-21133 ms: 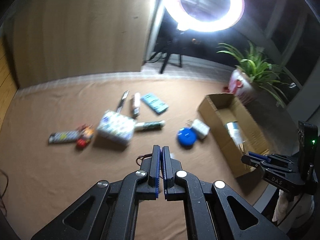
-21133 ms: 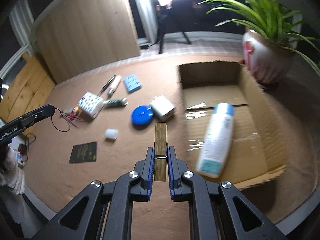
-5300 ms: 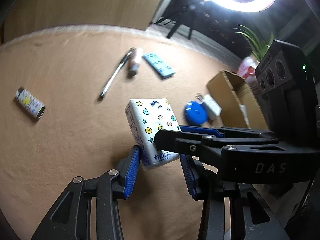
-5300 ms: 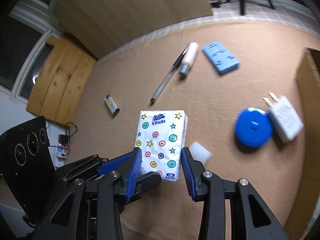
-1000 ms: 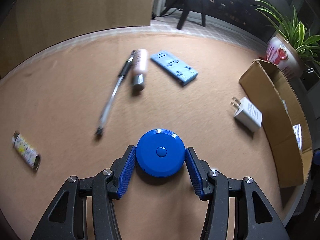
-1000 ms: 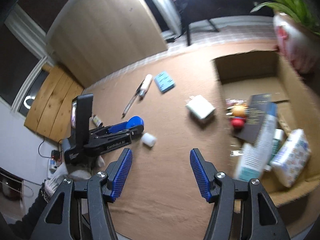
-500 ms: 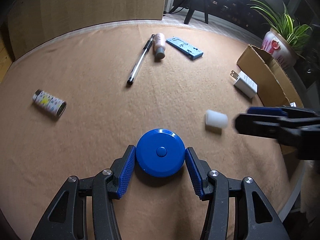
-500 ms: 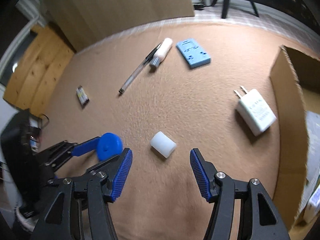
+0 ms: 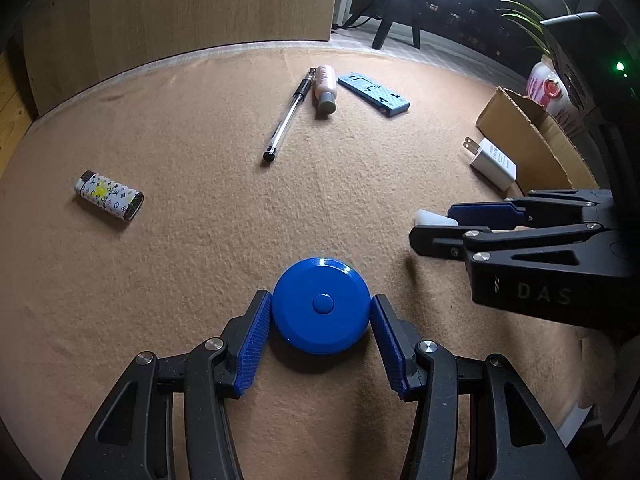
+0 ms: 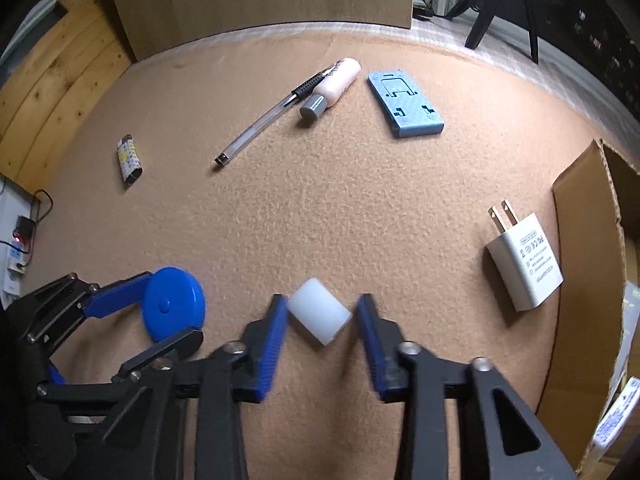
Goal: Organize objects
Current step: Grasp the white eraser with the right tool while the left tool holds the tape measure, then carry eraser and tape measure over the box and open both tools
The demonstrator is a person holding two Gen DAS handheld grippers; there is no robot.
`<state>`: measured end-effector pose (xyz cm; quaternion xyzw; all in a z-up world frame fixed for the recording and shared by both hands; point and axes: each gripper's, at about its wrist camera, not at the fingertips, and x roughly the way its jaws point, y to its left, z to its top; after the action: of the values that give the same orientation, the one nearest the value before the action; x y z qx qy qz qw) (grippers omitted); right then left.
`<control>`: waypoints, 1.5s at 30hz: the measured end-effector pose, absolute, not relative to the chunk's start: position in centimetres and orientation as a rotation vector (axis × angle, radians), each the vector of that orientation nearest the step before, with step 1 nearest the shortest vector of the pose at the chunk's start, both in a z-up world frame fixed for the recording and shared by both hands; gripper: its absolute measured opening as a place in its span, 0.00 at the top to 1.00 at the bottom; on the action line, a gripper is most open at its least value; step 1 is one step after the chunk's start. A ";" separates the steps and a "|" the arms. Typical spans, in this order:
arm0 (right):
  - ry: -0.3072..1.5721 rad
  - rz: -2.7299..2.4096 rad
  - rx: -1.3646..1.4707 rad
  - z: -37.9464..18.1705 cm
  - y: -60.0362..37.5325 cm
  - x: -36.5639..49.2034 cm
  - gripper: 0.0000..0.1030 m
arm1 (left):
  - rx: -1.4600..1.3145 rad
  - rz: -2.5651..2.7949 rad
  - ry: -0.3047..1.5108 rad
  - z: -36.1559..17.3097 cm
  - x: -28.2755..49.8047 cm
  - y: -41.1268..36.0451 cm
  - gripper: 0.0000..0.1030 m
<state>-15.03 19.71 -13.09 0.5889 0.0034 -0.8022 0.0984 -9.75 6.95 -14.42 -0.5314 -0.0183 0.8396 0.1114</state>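
Nearby, left tool clamped on blue disc, right tool closing round white cap — not yet gripping, charger beside box.

Left gripper angled steeply down, blue pads clamped on both sides of a round blue disc. Right gripper also tipped down, jaws just closing around a small white cylinder, pads not quite pressing it.

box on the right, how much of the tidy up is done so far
Partly done: the cardboard box already holds some packets at its lower right. In hand: the left hand-held gripper is shut on the blue disc; the right hand-held gripper has just been closing around the white cap. Left on the mat: lighter, pen, pink bottle, blue card, white charger.
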 end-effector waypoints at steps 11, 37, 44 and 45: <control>-0.087 -2.404 1.686 -11.9 21.4 -13.6 0.89 | -1.575 2.460 -0.124 -14.3 -10.0 6.7 0.47; -0.481 -2.768 1.424 -2.0 38.3 -3.7 0.89 | -1.301 2.374 -0.038 -6.5 -14.3 18.3 0.48; -0.514 -2.817 1.442 -2.3 41.3 -2.5 0.89 | -1.209 2.324 0.015 -4.4 -16.6 24.9 0.48; -0.520 -2.819 1.448 -2.5 41.7 -2.5 0.89 | -1.203 2.317 0.026 -4.4 -17.0 25.8 0.48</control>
<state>-2.46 41.69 -2.45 0.4504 -0.1620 -0.8773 -0.0351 -16.99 25.77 -4.37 -0.4445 0.0096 0.8565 0.2623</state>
